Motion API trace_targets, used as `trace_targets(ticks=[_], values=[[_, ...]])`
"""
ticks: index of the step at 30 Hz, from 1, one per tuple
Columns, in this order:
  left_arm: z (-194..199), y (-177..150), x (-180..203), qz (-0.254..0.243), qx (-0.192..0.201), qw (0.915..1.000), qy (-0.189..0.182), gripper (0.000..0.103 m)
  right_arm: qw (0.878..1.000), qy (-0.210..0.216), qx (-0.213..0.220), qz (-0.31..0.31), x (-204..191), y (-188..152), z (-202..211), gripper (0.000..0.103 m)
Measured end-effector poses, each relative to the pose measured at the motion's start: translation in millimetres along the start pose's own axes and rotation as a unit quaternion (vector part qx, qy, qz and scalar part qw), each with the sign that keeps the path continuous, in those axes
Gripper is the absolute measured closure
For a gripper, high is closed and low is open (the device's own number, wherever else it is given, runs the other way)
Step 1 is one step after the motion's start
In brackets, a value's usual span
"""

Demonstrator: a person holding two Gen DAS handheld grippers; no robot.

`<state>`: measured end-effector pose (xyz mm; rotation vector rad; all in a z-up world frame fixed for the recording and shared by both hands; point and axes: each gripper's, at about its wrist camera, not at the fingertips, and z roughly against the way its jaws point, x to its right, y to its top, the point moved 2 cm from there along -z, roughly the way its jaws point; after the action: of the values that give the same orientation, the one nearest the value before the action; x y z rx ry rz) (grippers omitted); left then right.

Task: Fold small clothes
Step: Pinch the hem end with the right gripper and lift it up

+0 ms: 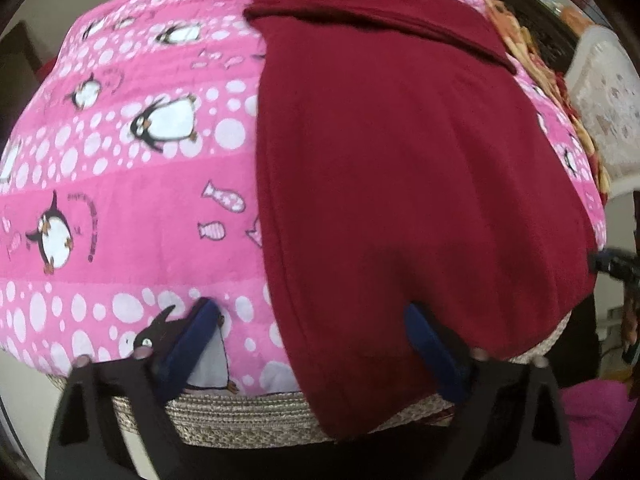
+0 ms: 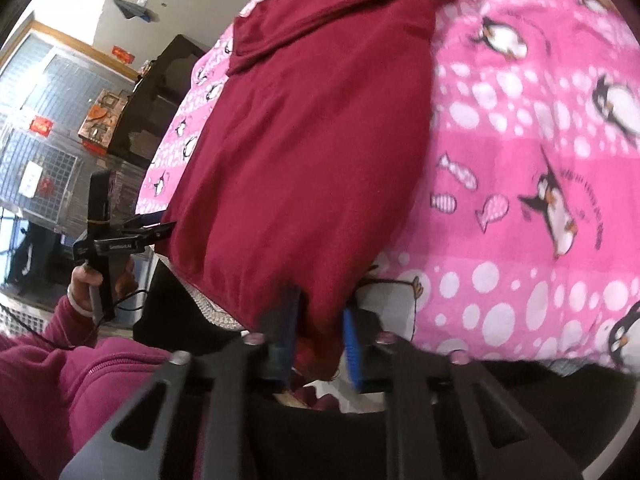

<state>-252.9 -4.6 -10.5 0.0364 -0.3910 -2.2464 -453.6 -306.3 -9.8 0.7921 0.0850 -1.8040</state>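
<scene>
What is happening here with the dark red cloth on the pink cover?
A person in a magenta sleeve holds one hand-held gripper in each hand over a dark red knit garment that lies on a pink penguin-print blanket. The right hand-held gripper pinches the garment's near hem. The left hand-held gripper stands open, one finger on the blanket and the other on the garment's edge, gripping nothing.

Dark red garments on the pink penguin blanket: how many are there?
1: a dark red knit garment lying down the pink penguin blanket, one sleeve folded across its top. Other clothes may sit beyond view.
</scene>
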Motion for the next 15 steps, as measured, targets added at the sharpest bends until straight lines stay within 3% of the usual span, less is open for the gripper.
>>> trace_targets(ticks=[1,2,3,6,10,15], values=[[2,0,2,-0.008,0.002,1.0,-0.001,0.026,1.0,-0.002,0.002,0.007,-2,1,2,0.103],[4,1,3,-0.015,0.003,0.9999,-0.005,0.043,1.0,-0.003,0.003,0.011,-4,3,2,0.103],[7,2,6,-0.021,0.001,0.9996,-0.017,0.068,1.0,-0.002,0.004,0.015,-6,5,3,0.103],[11,7,1,-0.009,-0.013,0.9985,-0.052,0.091,1.0,0.012,0.01,0.016,-8,10,8,0.103],[20,18,-7,0.008,-0.019,0.9962,-0.085,0.095,0.998,0.049,0.045,0.012,-10,26,29,0.103],[45,45,-6,0.009,0.019,0.9938,-0.109,0.096,0.994,0.069,0.078,0.023,-17,52,45,0.103]])
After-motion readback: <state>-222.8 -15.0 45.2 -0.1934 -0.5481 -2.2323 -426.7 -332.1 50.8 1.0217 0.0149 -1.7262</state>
